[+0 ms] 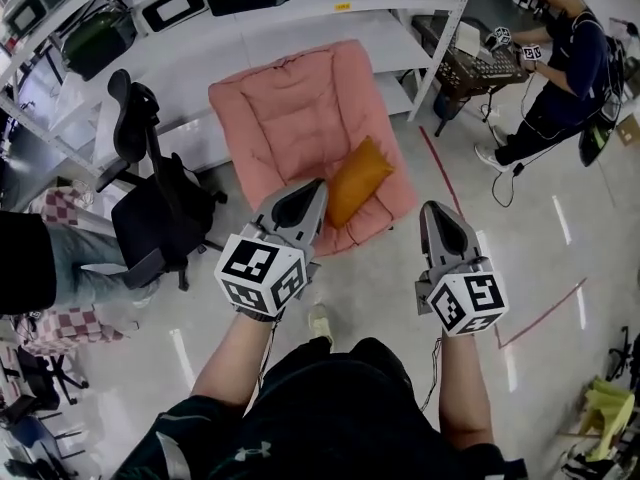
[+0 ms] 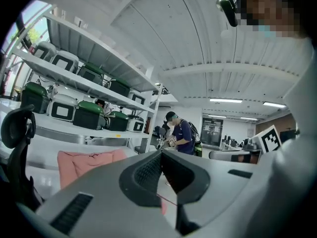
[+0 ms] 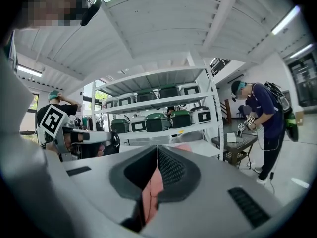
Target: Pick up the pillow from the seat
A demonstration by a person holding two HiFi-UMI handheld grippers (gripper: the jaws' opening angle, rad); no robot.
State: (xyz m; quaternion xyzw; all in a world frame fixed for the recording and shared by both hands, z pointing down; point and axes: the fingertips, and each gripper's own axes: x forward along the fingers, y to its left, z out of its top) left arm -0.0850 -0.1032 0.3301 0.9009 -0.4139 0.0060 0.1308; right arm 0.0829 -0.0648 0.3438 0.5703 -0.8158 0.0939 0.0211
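Observation:
An orange pillow [image 1: 356, 180] lies tilted on the front right part of a pink padded seat [image 1: 300, 118] that stands on the floor. I hold both grippers up in front of me, above the floor and short of the seat. In the head view the left gripper [image 1: 316, 190] points at the seat's front edge, its tip just left of the pillow. The right gripper [image 1: 438, 212] is to the pillow's right, apart from it. Both have their jaws together with nothing between them. The left gripper view shows the left gripper [image 2: 161, 153] with the pink seat [image 2: 84, 163] beyond it. The right gripper [image 3: 157, 148] shows in its own view.
A black office chair [image 1: 150, 203] stands left of the seat. White shelves [image 1: 330, 13] with green and white cases run behind it. A person [image 1: 560, 58] works at a metal table [image 1: 475, 68] at the right. Another person [image 1: 60, 258] sits at the left. Red tape [image 1: 440, 168] marks the floor.

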